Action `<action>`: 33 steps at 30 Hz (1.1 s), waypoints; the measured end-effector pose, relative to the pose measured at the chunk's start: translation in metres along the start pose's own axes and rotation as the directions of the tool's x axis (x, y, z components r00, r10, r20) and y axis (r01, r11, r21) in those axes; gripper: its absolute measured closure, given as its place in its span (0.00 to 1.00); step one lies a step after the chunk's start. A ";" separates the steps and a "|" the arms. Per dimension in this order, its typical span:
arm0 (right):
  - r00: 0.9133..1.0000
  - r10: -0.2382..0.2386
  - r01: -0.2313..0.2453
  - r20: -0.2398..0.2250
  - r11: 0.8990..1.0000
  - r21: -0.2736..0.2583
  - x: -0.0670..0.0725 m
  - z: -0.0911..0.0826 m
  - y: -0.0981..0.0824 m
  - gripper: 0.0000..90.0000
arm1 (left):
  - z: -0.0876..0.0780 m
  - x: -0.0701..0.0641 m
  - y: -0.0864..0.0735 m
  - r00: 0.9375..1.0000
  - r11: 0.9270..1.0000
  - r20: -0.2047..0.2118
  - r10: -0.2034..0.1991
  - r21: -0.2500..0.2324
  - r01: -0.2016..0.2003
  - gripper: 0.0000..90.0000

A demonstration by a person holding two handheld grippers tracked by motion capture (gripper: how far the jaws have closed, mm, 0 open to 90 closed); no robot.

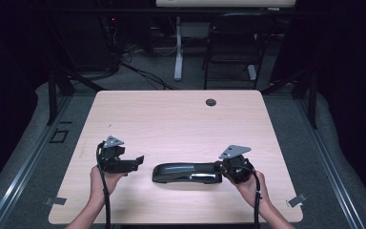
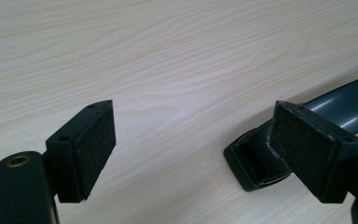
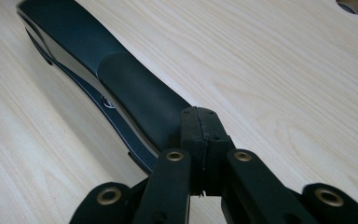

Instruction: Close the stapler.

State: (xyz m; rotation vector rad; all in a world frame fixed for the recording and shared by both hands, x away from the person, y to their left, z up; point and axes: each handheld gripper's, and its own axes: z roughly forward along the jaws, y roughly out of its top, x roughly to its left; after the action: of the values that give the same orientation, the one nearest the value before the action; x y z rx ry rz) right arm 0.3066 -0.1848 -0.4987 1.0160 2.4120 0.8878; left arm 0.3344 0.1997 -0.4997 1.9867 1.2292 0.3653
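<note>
A long black glossy handle-shaped piece (image 1: 186, 172) lies flat on the wooden table (image 1: 181, 119), near the front edge. My left gripper (image 1: 136, 162) is held just left of it, pointing right. In the left gripper view this gripper (image 2: 191, 140) stands open over bare wood, with the piece's hollow end (image 2: 261, 158) partly behind the right-hand pad (image 2: 307, 149). My right gripper (image 1: 219, 167) is at the piece's right end. In the right gripper view its pads (image 3: 199, 123) are pressed together with nothing seen between them, over the near end of the piece (image 3: 121, 79).
A round cable hole (image 1: 211, 102) sits at the table's far edge, also seen as the hole (image 3: 352, 5) in the right gripper view. Small metal clips (image 1: 297, 200) lie near the front corners. A dark chair (image 1: 233, 43) and a desk leg stand beyond the table.
</note>
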 end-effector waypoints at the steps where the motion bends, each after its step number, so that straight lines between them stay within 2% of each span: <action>1: 1.000 -0.005 0.005 -0.003 1.000 0.011 -0.001 0.001 0.000 1.00 | 0.000 0.000 0.000 1.000 1.000 0.000 0.001 0.000 -0.001 0.16; 10: 1.000 0.004 -0.004 -0.003 1.000 -0.002 -0.001 0.002 -0.002 1.00 | 0.002 -0.001 -0.001 1.000 1.000 -0.002 0.006 0.004 -0.006 0.17; 19: 1.000 0.003 -0.003 -0.007 1.000 0.027 -0.001 0.004 -0.002 1.00 | 0.004 -0.003 -0.001 1.000 1.000 -0.003 0.005 0.011 -0.005 0.17; 20: 1.000 0.006 -0.006 -0.009 1.000 0.016 -0.001 0.003 -0.003 1.00 | 0.004 -0.003 -0.001 1.000 1.000 -0.003 0.007 0.011 -0.007 0.16; 23: 1.000 -0.016 0.016 0.002 0.999 0.030 0.001 0.003 -0.001 1.00 | 0.003 -0.002 0.000 1.000 1.000 -0.001 0.008 0.012 -0.008 0.16; 27: 1.000 -0.005 0.005 -0.010 1.000 -0.016 -0.001 -0.005 0.002 1.00 | 0.003 0.000 0.000 1.000 1.000 0.001 0.006 0.010 -0.006 0.17; 29: 1.000 -0.013 0.013 -0.005 1.000 -0.020 0.000 -0.007 0.004 1.00 | 0.004 0.000 0.000 1.000 1.000 -0.001 0.007 0.008 -0.007 0.16; 33: 1.000 0.002 -0.003 -0.015 0.999 -0.046 -0.001 -0.010 0.005 1.00 | 0.003 -0.001 0.000 1.000 1.000 0.004 0.015 0.011 -0.015 0.16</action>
State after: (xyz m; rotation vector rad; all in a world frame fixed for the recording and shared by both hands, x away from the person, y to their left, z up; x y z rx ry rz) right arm 0.3043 -0.1865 -0.4878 0.9997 2.3918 0.9503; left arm 0.3360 0.1970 -0.5015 2.0059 1.2170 0.3623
